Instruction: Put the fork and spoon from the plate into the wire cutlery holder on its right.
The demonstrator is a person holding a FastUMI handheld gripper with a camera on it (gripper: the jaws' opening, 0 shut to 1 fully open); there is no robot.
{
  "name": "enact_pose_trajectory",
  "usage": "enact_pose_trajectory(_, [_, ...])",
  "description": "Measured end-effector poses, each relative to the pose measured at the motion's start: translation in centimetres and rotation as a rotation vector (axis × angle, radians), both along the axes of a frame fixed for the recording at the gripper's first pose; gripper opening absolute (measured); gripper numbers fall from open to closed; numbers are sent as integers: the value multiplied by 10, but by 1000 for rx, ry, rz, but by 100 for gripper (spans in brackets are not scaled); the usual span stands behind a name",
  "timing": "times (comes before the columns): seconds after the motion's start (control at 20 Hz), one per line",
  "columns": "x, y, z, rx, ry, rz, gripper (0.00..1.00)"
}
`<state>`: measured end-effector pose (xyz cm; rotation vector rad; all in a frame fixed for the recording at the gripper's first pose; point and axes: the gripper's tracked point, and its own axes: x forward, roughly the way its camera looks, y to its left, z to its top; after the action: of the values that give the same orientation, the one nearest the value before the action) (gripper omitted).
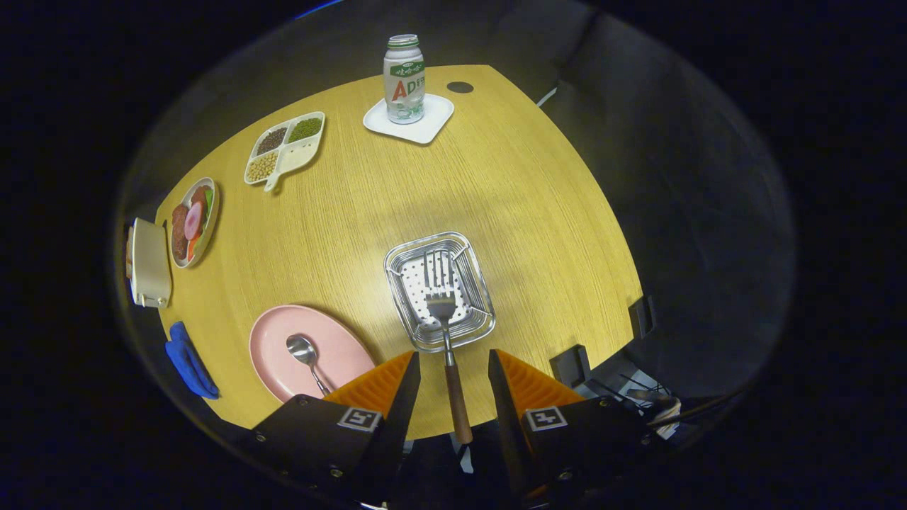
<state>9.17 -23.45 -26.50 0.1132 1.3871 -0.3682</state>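
1. The gripper (453, 382) has two wedge-shaped jaws with ridged inner faces;
2. each jaw sits on a dark, flat-topped block carrying a square black-and-white marker tag;
3. small round screws dot the blocks' edges.

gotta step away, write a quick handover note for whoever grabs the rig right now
Gripper: fingers are apart, and the fork hangs between them with gaps on both sides, so whether it is gripped cannot be told.
Fork: wooden handle back between the fingers, tines out over the wire cutlery holder just ahead of the fingers.
Spoon: lying on the pink plate, left of the holder.
Done: fork is off the plate and above the holder.
Left: lower the fork into the holder, then fetch the spoon from the plate and put it in too.
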Motion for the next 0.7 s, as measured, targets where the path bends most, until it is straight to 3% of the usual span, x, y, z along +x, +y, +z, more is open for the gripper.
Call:
enact_pose_trajectory(0.25, [16,2,7,35,-67,-25,59])
enact_pose_trajectory(0.7, [26,22,26,17,-123,16,60])
